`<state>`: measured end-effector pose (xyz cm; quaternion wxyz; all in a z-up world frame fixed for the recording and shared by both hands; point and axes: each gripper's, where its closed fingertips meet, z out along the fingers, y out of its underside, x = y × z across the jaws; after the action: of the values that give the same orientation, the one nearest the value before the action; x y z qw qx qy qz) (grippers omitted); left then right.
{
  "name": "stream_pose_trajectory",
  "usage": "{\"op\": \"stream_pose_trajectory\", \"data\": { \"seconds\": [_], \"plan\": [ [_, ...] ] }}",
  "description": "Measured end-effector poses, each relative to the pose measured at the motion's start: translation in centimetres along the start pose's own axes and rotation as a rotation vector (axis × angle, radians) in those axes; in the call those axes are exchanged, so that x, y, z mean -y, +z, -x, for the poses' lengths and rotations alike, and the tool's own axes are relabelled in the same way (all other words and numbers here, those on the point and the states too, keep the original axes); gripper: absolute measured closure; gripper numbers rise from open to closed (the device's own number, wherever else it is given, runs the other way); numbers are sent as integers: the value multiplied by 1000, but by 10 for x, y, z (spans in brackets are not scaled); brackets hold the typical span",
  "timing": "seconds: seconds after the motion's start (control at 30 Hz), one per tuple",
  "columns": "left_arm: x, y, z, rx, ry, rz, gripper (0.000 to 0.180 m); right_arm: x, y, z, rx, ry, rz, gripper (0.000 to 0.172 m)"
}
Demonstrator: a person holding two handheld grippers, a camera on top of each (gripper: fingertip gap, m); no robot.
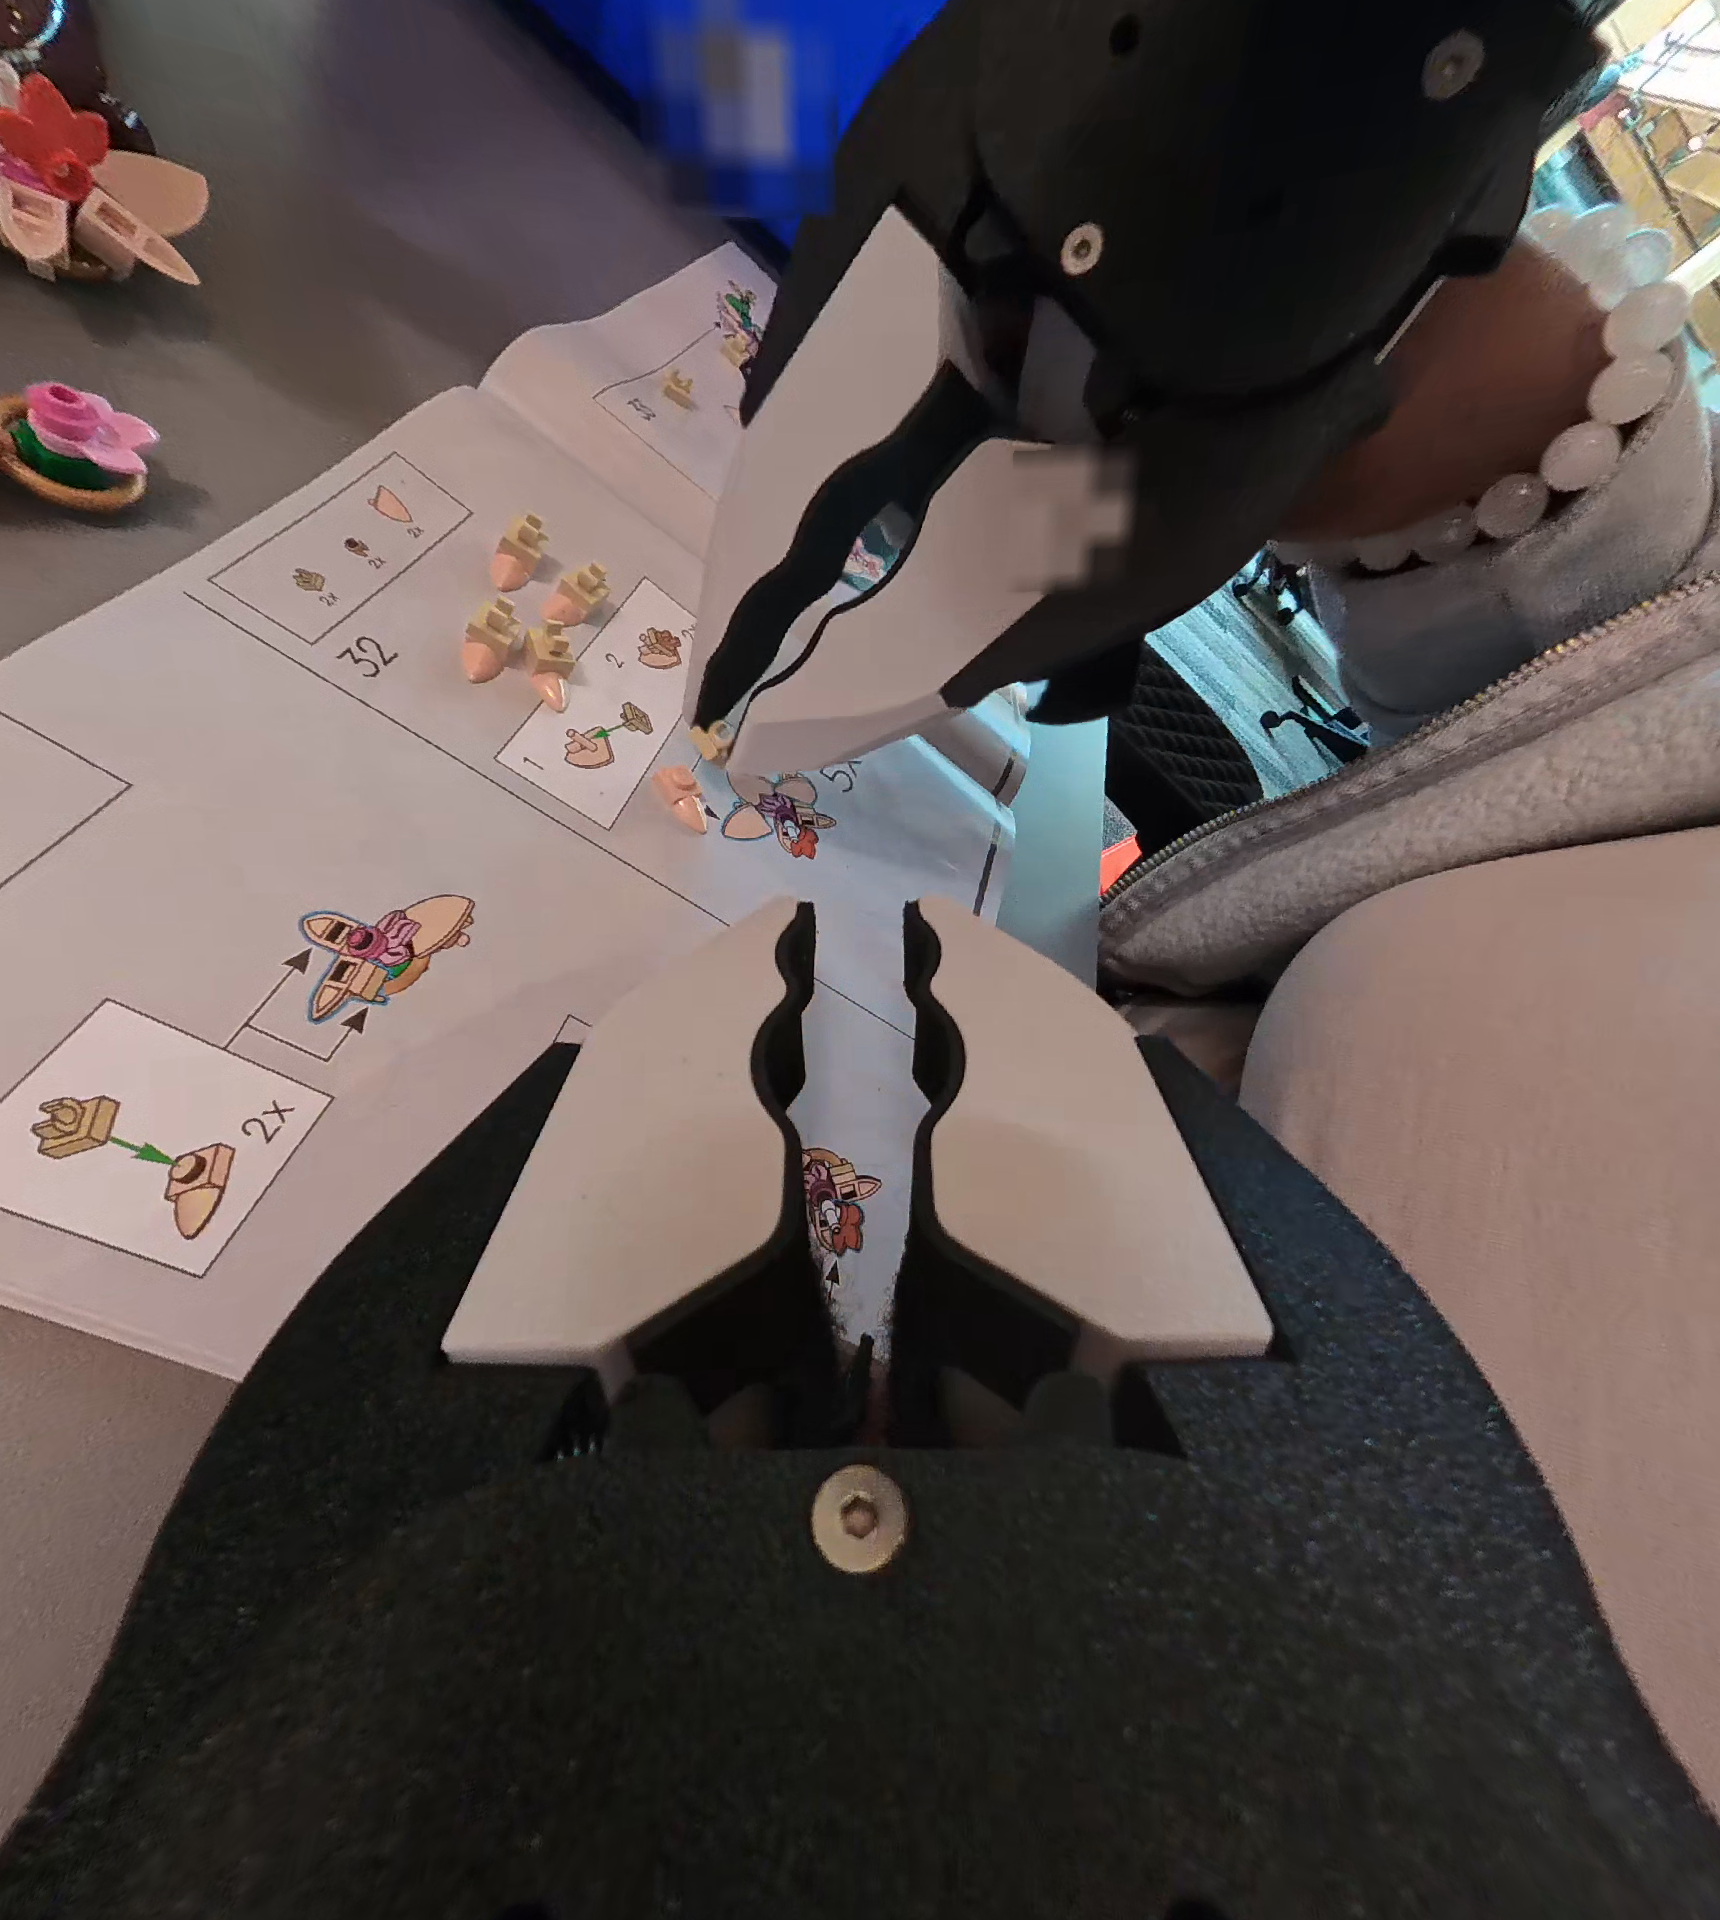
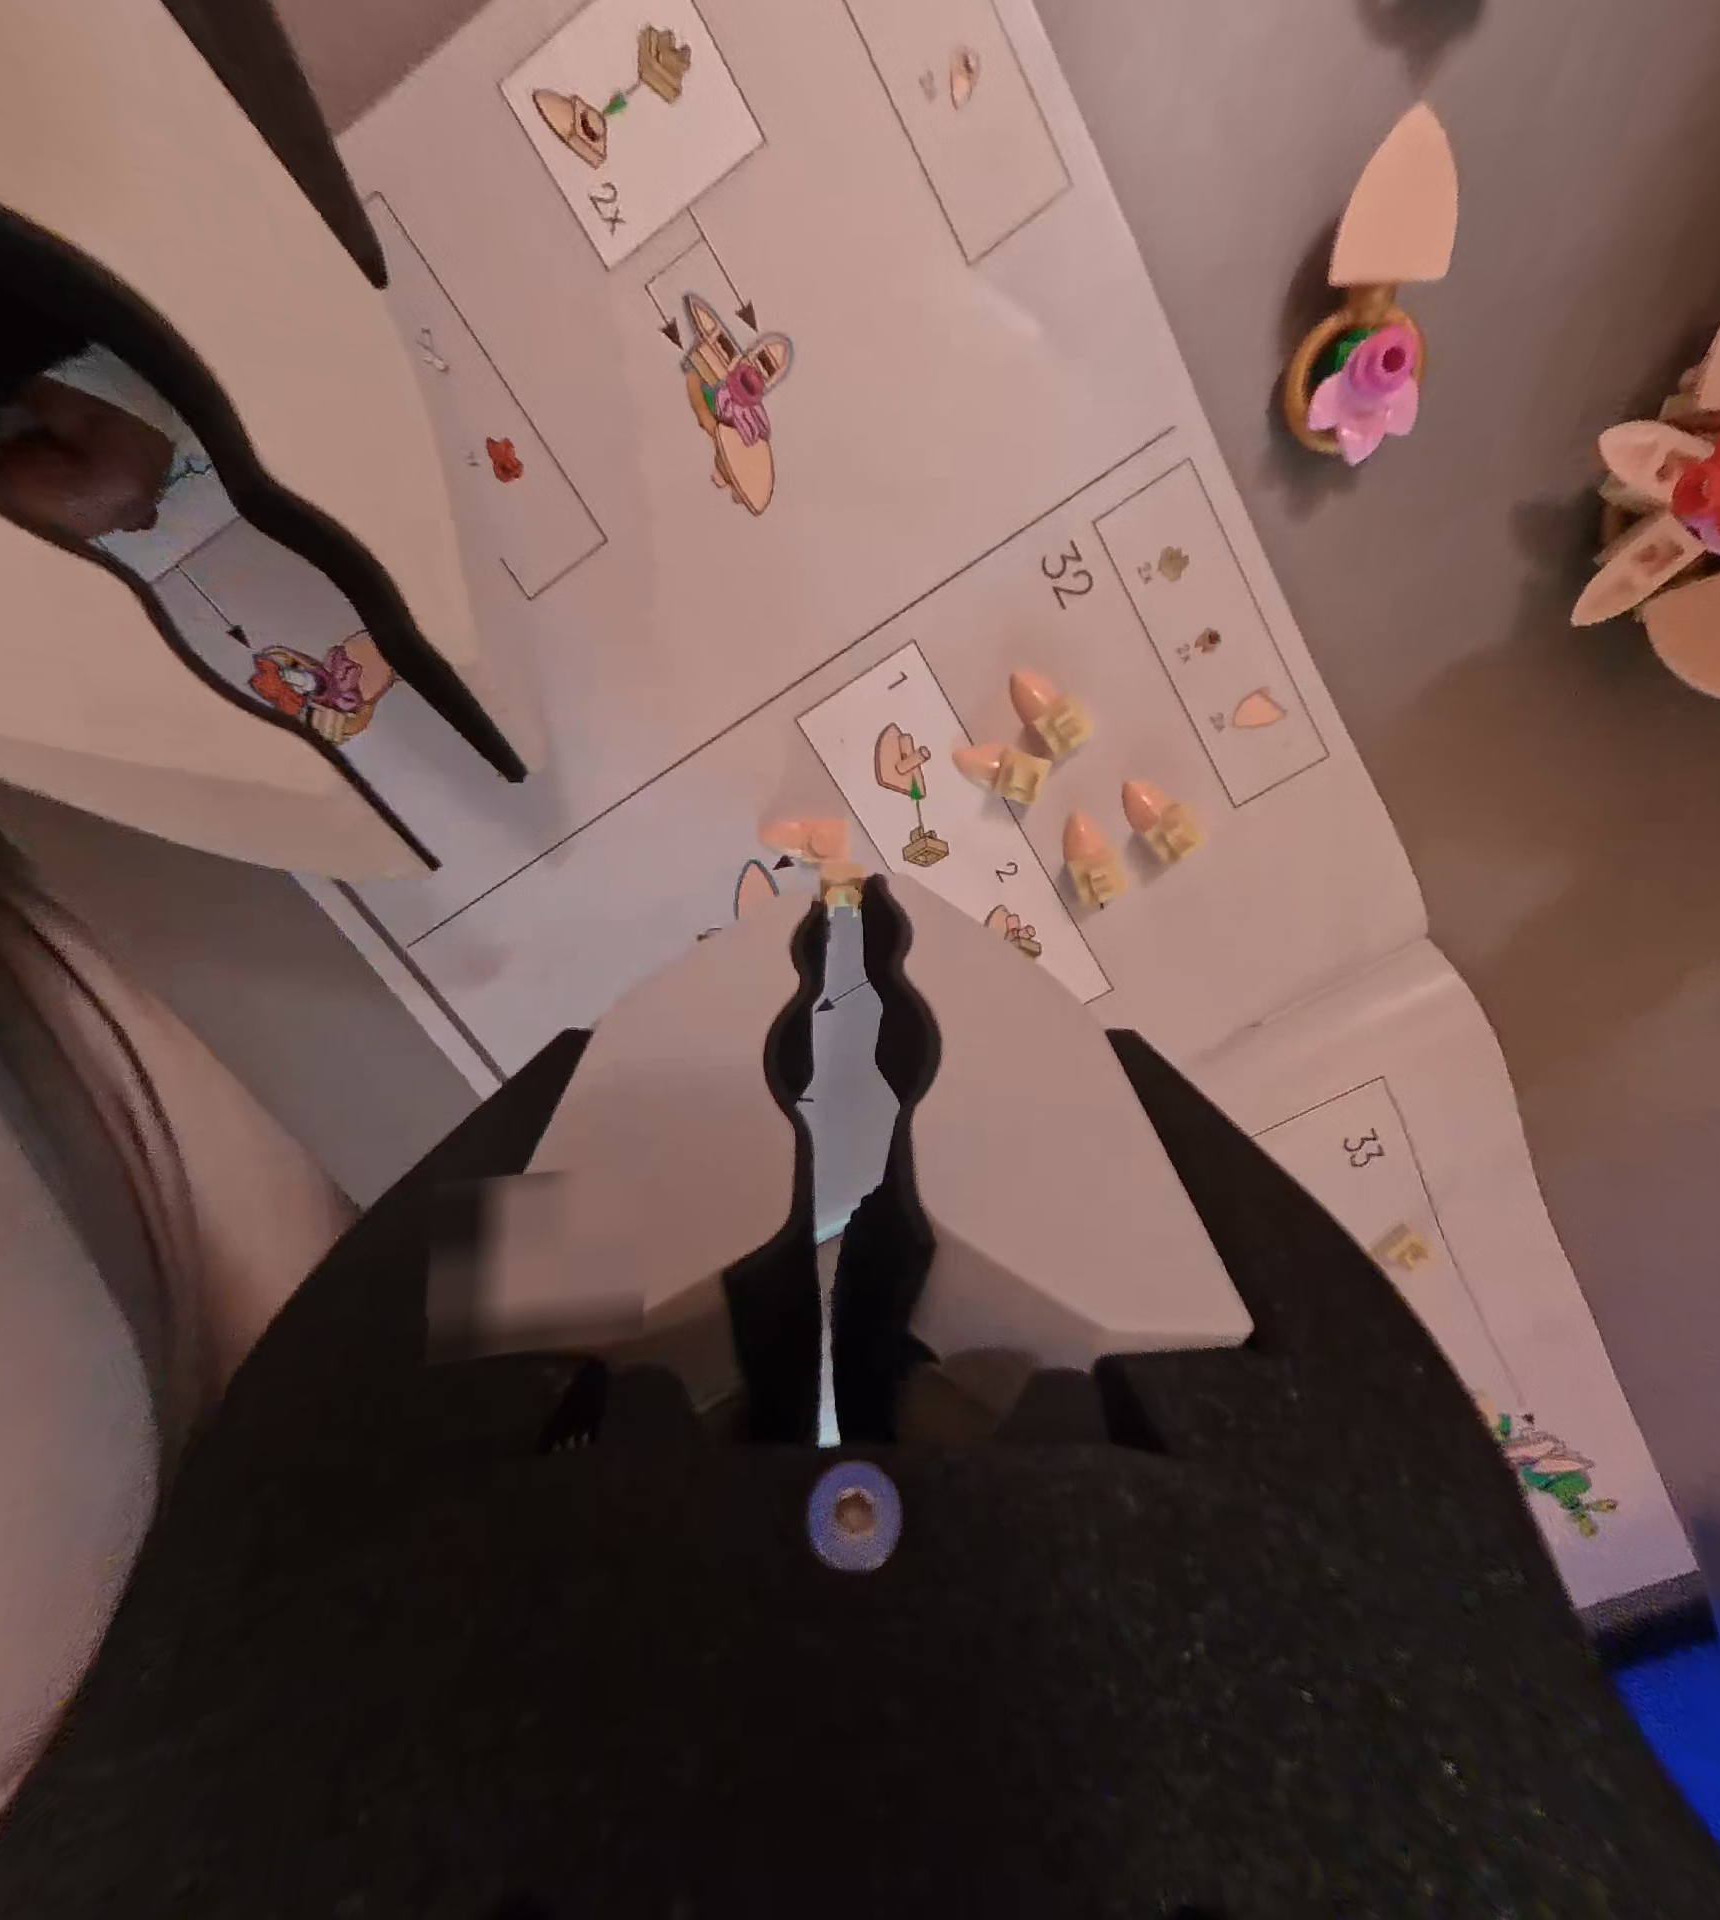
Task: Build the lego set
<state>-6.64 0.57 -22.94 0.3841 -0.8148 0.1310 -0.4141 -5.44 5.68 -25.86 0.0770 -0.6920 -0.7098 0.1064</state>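
My right gripper (image 2: 840,896) is shut on a small tan clip piece (image 2: 840,881), pinched at its very tips just above the open instruction booklet (image 2: 887,416). The left wrist view shows the same piece (image 1: 712,740) in those tips. A loose peach petal piece (image 2: 804,836) lies on the page right in front of the tips, and also shows in the left wrist view (image 1: 681,802). Several peach-and-tan assembled pieces (image 1: 523,613) lie in a cluster on the page. My left gripper (image 1: 858,914) is open and empty, hovering over the booklet (image 1: 212,831) just short of the right gripper.
A pink flower in a gold ring (image 1: 77,447) and a red-flower petal assembly (image 1: 56,177) sit on the grey table beyond the booklet. A loose tan piece (image 2: 1407,1247) lies on the page near my right gripper. A person's sleeve and bead bracelet (image 1: 1614,374) are behind the right gripper. My hands' fingertips stand some 6 cm from each other.
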Motion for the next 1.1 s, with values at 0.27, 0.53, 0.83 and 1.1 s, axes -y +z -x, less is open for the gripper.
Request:
{"op": "stream_pose_trajectory", "data": {
  "seconds": [0.27,0.53,0.83,1.1],
  "plan": [
    [1,-1,-2,-15,3,-11,164,4,0,5,1,34,46,166],
    [4,-3,-3,-40,-9,-37,166,4,-1,3,-31,0,162,166],
    [6,-6,-4,-58,-18,-56,166,4,3,4,-27,-8,221,166],
    [7,-6,-5,-66,-20,-64,165,6,4,4,-28,-24,239,166]
  ]
}}
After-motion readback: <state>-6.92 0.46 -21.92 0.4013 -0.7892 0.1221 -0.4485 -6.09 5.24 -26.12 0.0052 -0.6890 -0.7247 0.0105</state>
